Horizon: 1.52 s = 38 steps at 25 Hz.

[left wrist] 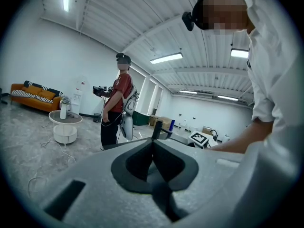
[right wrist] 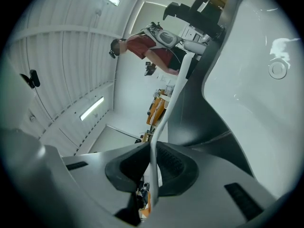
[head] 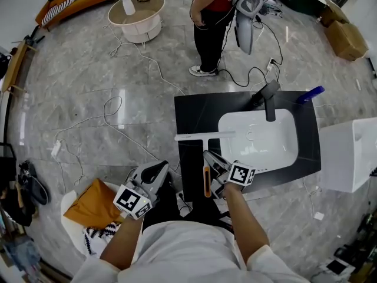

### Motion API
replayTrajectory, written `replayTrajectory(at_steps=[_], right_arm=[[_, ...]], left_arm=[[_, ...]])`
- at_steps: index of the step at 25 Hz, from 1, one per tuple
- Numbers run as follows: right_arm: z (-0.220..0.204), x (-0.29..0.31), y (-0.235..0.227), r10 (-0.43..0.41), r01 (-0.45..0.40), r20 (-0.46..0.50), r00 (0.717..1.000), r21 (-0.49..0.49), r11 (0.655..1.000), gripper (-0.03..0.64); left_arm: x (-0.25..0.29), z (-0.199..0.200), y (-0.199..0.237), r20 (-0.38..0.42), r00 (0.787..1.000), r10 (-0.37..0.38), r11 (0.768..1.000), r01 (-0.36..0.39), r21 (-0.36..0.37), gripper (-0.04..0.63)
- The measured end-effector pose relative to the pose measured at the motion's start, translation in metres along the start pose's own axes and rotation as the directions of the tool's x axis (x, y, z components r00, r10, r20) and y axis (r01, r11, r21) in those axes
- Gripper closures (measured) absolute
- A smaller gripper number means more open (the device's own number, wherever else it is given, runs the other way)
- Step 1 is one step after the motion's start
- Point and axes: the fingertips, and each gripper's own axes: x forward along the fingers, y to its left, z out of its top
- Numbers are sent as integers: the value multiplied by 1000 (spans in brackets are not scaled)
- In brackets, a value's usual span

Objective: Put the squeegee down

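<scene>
The squeegee has a white blade across its top and a thin stem that runs down to an orange grip. It lies over the left part of the black counter, its blade just left of the white sink. My right gripper is shut on the stem; in the right gripper view the stem is pinched between the pads and the blade points away. My left gripper hangs left of the counter, shut and holding nothing, its jaws meeting.
A black faucet and a blue bottle stand at the sink's back. A white cabinet is to the right. A person in a red shirt stands beyond the counter, a round white table further left. Cables cross the floor.
</scene>
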Motion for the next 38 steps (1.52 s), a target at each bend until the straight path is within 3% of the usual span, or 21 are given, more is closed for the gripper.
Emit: replayTrajectory(at_steps=[18, 25, 28, 35, 38], right_arm=[[-14, 17, -31, -119, 121, -66, 991, 23, 992, 566], [-15, 18, -42, -201, 199, -92, 975, -39, 979, 566], [-16, 18, -50, -288, 271, -116, 951, -142, 952, 565], [-16, 17, -58, -454, 383, -126, 882, -367, 848, 565], [-16, 17, -56, -526, 423, -121, 842, -459, 781, 557]], left_arm=[[-3, -8, 6, -9, 1000, 2, 1000, -2, -21, 581], [-3, -10, 7, -13, 1000, 0, 1000, -1, -27, 581], [-2, -10, 7, -14, 1000, -1, 1000, 0, -28, 581], [1, -12, 3, -11, 1000, -7, 1000, 7, -29, 581], [2, -11, 1, -9, 1000, -13, 999, 13, -30, 581]])
